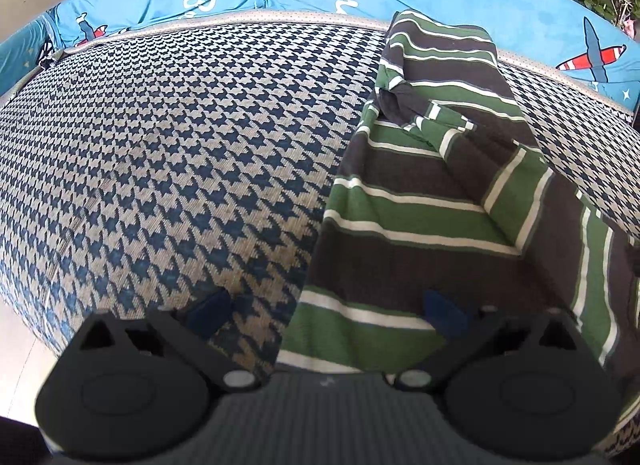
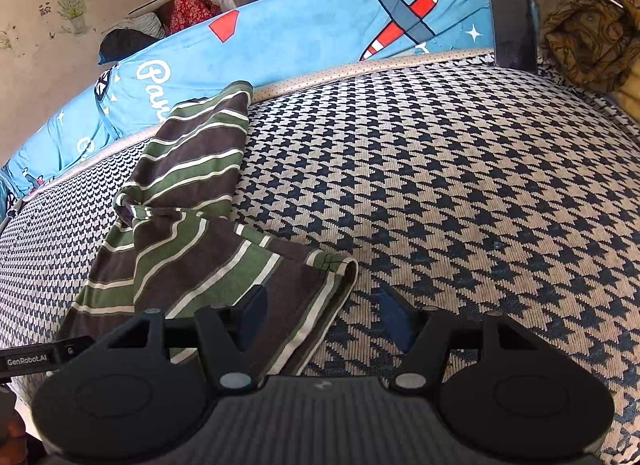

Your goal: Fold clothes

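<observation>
A striped garment point(image 1: 420, 193) in green, dark grey and white lies partly folded on the houndstooth sofa seat point(image 1: 160, 145), one flap turned over its middle. My left gripper point(image 1: 328, 309) hovers open over the garment's near left edge, one finger above the seat and the other above the cloth. In the right wrist view the same garment point(image 2: 192, 169) stretches from the backrest toward me. My right gripper point(image 2: 324, 315) stands open at the garment's near right hem. The left finger is over the cloth and the right finger over bare seat point(image 2: 480, 185). Neither gripper pinches any fabric.
A blue backrest cover point(image 2: 320, 25) printed with planes runs along the rear of the seat. A brown patterned bundle point(image 2: 588, 17) and a dark flat block point(image 2: 514, 29) sit at the far right. The seat's front edge drops to pale floor point(image 1: 20, 345) at lower left.
</observation>
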